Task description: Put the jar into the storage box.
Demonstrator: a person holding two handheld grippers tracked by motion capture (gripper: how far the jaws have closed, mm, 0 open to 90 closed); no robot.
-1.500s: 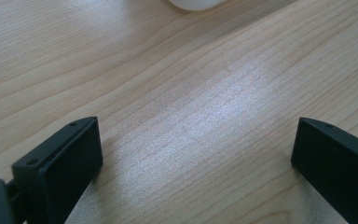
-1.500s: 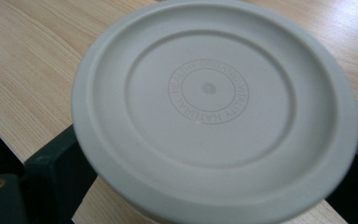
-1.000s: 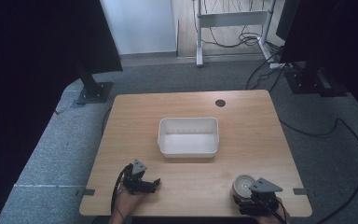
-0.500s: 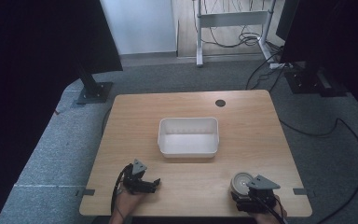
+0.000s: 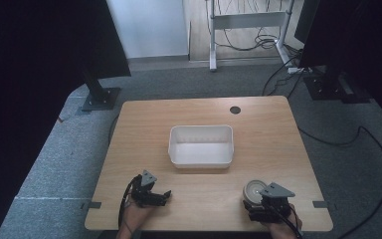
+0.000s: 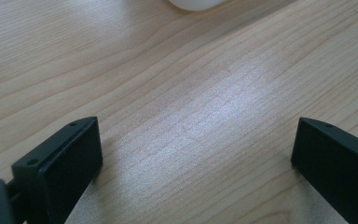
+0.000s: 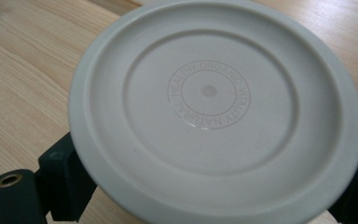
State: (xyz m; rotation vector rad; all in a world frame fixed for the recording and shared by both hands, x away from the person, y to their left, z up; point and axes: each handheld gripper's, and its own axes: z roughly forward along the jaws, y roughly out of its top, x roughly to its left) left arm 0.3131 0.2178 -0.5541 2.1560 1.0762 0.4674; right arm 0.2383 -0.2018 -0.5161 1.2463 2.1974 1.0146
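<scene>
A round white lidded container [image 5: 253, 188] sits near the table's front right; its lid [image 7: 209, 93] carries a ring of raised letters. My right gripper [image 5: 256, 199] is shut on it, with one black jaw on each side beneath the lid's rim in the right gripper view [image 7: 209, 196]. My left gripper [image 5: 162, 196] rests at the front left, pointing right. Its jaws stand wide open over bare wood in the left gripper view [image 6: 196, 172], holding nothing.
A white rectangular bin [image 5: 201, 145] stands empty at the middle of the wooden table [image 5: 258, 129]; its corner [image 6: 196, 3] shows ahead of the left gripper. A dark cable hole [image 5: 235, 109] lies at the back. Monitor stands and cables sit on the floor beyond.
My right gripper and the round container have shifted slightly left and forward together. The left gripper has stayed in place.
</scene>
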